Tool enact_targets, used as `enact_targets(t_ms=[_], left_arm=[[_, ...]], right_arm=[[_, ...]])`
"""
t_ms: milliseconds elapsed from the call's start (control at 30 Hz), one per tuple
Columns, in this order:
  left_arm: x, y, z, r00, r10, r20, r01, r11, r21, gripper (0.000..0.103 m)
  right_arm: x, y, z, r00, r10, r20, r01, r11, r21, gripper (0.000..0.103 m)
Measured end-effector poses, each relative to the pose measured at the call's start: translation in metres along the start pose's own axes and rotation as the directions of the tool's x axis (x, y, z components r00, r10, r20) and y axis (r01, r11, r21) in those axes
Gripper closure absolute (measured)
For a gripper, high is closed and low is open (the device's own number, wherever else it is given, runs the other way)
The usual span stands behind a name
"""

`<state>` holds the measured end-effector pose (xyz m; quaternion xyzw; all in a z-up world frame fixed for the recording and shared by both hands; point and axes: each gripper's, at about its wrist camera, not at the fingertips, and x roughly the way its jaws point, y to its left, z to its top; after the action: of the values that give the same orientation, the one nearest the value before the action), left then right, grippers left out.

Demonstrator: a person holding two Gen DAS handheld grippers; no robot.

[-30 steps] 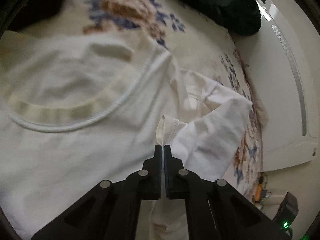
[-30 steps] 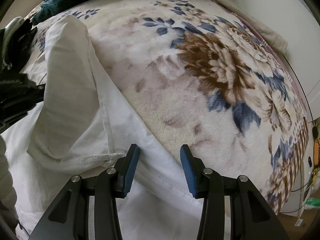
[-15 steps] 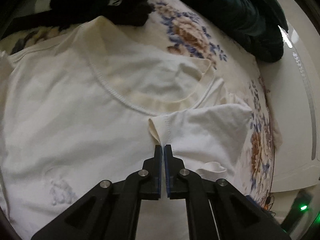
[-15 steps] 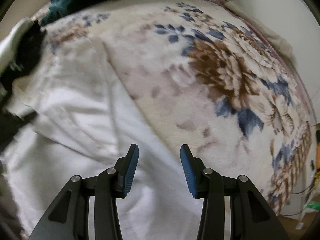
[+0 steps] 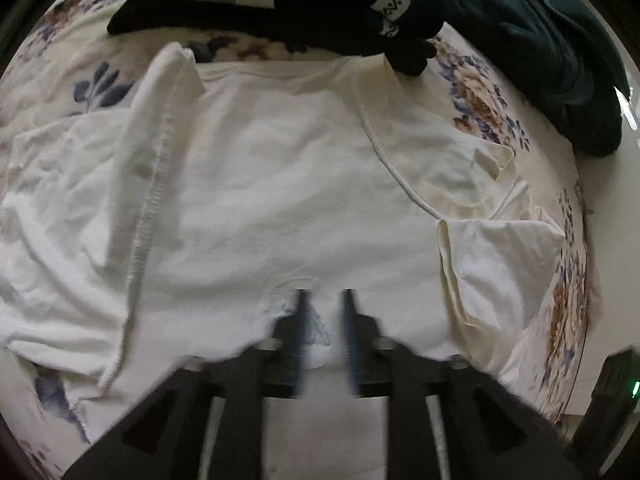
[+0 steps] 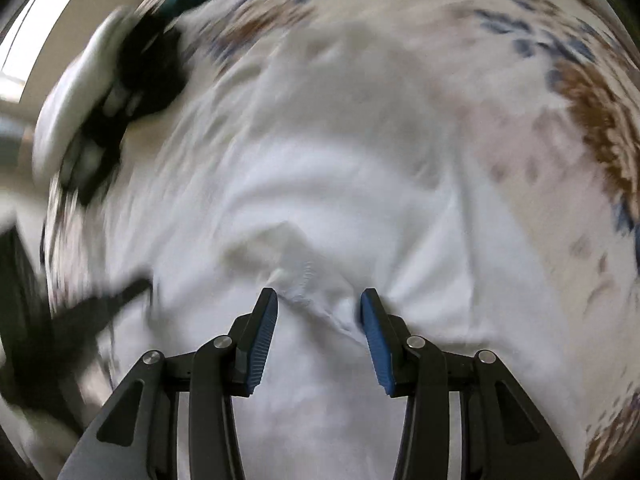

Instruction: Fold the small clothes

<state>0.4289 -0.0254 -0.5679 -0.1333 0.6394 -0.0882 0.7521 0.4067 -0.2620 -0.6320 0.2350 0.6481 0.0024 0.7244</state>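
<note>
Folding stage, sleeve tucked in. White shirt lies flat on the floral blanket, directly ahead of both grippers. Left gripper released; right gripper spread, empty. Next, probably: grab the hem, fold over.

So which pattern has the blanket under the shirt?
Cream blanket with brown flowers and blue leaves; the left wrist view shows it best.

Splayed right hand-held gripper over white shirt
</note>
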Motion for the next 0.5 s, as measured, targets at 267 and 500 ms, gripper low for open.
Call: enact_targets(t_ms=[267, 500], left_arm=[[-0.013, 0.005, -0.007, 0.997, 0.033, 0.072, -0.034, 0.999, 0.015, 0.015], [-0.033, 0.047, -0.027, 0.992, 0.082, 0.099, -0.072, 0.992, -0.103, 0.015]], right_arm=[[-0.050, -0.005, 0.000, 0.989, -0.018, 0.150, 0.012, 0.999, 0.043, 0.057], [0.009, -0.001, 0.014, 0.983, -0.180, -0.031, 0.179, 0.984, -0.017, 0.057]])
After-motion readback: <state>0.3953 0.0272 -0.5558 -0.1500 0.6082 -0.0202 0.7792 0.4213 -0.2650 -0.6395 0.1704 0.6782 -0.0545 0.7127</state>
